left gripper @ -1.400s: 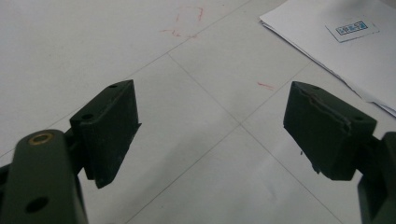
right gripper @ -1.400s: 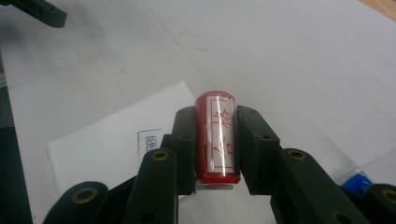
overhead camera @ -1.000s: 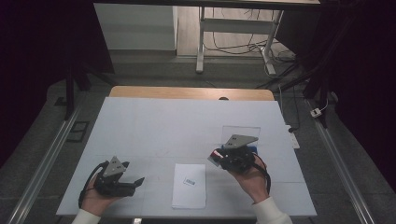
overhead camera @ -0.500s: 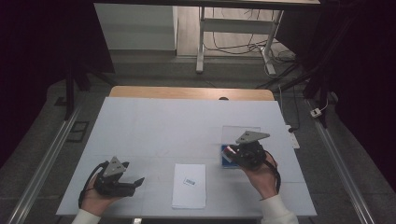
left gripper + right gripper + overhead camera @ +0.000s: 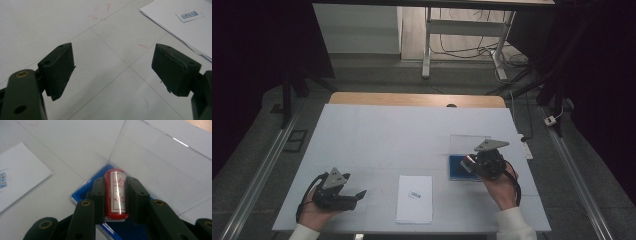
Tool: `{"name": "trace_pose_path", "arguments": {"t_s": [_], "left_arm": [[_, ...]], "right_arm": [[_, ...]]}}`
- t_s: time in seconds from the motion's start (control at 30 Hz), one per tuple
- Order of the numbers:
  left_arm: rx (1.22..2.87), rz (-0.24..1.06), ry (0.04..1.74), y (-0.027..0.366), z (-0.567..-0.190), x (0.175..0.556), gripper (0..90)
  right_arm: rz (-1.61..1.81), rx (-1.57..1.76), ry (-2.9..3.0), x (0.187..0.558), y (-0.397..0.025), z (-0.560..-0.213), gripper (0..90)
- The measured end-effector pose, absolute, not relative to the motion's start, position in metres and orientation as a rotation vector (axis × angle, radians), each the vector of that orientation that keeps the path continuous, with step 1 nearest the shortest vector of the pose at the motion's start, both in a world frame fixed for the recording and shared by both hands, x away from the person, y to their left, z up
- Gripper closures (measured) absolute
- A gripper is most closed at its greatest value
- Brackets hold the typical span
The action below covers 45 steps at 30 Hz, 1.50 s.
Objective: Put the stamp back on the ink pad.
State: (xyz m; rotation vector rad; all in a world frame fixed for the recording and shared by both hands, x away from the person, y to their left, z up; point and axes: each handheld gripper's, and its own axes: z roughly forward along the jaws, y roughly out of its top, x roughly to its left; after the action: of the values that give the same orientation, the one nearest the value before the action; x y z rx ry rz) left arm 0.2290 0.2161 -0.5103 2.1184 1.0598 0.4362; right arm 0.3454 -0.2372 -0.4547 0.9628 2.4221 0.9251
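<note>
Wide bare table (image 5: 377,135) lies between the grippers, broken near its front edge by the flat paper sheet (image 5: 414,197), while the clear upright lid (image 5: 160,162) walls off the blue case (image 5: 82,192).

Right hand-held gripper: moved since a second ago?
Yes. The right hand-held gripper, shut on the red stamp, shifted right, away from the paper sheet, over the blue tray.

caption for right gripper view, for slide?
Right gripper shut on red stamp over open blue ink-pad case.

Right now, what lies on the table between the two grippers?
In the high view, a white paper sheet with a small printed label lies between the left gripper and right gripper.
</note>
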Motion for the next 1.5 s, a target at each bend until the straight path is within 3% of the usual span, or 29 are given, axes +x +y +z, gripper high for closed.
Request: {"name": "trace_pose_path", "arguments": {"t_s": [1.1, 1.27, 1.5], "left_arm": [[2.131, 0.432, 1.053, 0.215, -0.512, 0.230, 18.7], [2.128, 0.432, 1.056, 0.215, -0.512, 0.229, 18.7], [2.123, 0.435, 1.059, 0.216, -0.512, 0.228, 18.7]], "right_arm": [[0.785, 0.987, 2.422, 0.356, -0.244, -0.475, 68.7], [0.870, 1.014, 2.393, 0.356, -0.247, -0.472, 44.6], [0.971, 1.000, 2.355, 0.349, -0.251, -0.467, 35.1]]}}
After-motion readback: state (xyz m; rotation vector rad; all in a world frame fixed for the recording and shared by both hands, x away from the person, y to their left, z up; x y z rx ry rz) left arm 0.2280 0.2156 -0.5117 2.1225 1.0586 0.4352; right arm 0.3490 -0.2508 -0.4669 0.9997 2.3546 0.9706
